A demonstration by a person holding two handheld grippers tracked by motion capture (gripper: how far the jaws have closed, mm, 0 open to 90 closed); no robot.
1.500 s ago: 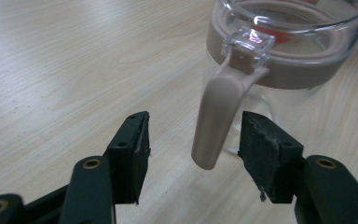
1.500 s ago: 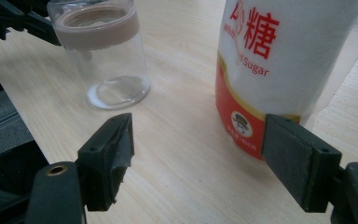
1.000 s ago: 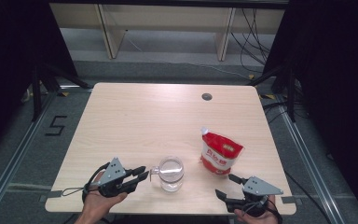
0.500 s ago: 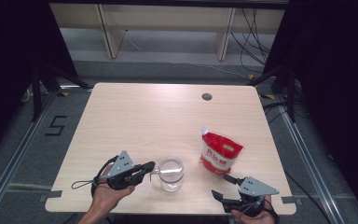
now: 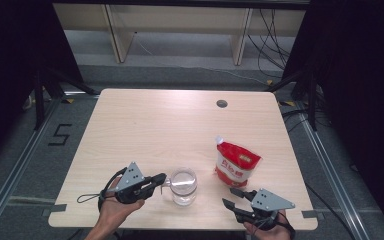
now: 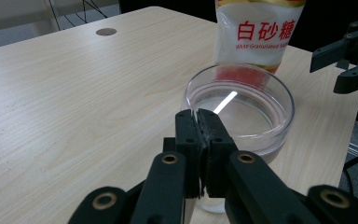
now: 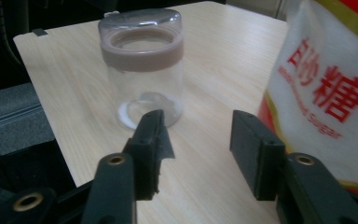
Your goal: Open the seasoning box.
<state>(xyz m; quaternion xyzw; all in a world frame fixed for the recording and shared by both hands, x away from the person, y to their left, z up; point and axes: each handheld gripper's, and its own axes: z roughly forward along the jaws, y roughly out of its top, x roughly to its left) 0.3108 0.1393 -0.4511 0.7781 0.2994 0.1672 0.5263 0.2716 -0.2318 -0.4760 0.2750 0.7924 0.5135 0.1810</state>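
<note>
A clear glass jar (image 5: 184, 186) stands near the table's front edge, seemingly holding nothing. My left gripper (image 5: 163, 177) lies just left of it, shut, with its tips (image 6: 199, 114) against the near rim of the jar (image 6: 261, 100); I cannot tell whether glass is pinched between them. A red and white sugar bag (image 5: 236, 166) stands to the jar's right. My right gripper (image 5: 228, 196) hovers in front of the bag, open, nothing between its fingers. In the right gripper view its jaws frame bare table between the jar (image 7: 142, 79) and the bag (image 7: 326, 93).
The light wooden table (image 5: 170, 130) has a round cable hole (image 5: 222, 104) at its far right. A pale shelf frame (image 5: 180, 20) stands on the floor beyond the table. Dark curtains flank both sides. The right gripper (image 6: 349, 56) shows beyond the jar in the left gripper view.
My left gripper has shifted a little forward and right, bringing its tips up to the jar. The right gripper has edged left. Jar and bag have stayed put.
</note>
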